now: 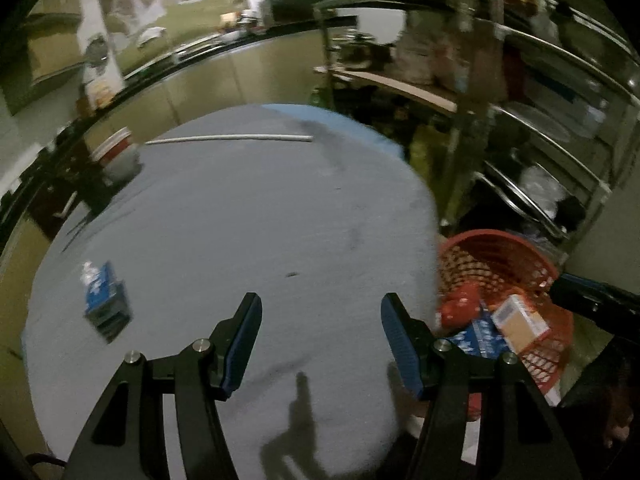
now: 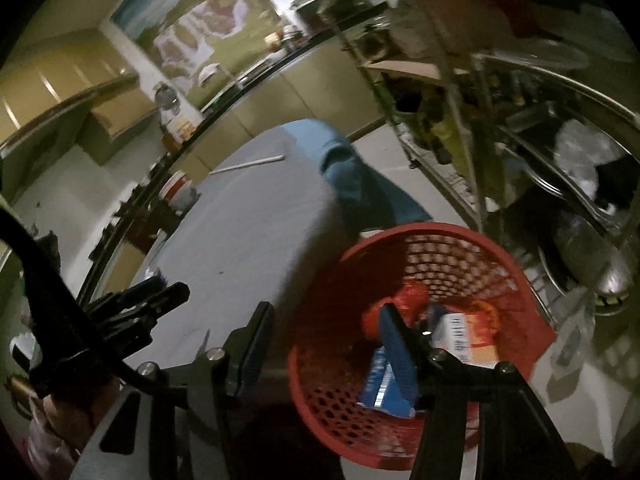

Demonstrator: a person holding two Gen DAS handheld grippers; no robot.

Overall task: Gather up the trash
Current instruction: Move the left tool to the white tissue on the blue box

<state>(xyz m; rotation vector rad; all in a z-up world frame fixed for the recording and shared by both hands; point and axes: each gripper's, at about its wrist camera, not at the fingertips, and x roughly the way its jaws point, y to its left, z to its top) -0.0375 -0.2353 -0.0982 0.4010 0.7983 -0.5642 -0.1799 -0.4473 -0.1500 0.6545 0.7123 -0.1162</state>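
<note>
The red mesh basket (image 2: 472, 248) holds a red wrapper (image 2: 408, 296), blue carton (image 2: 380, 392) and orange-white box (image 2: 464, 336); both grippers' jaws spread, empty.

A home kitchen. Olive-green cabinets (image 1: 208, 80) run beneath a dark countertop (image 1: 224, 46) crowded with utensils; a metal rack (image 1: 560, 80) holds steel bowls and plates; a cloth-covered table (image 1: 240, 220) occupies the middle, with a red mesh basket (image 2: 460, 240) beside it.
</note>
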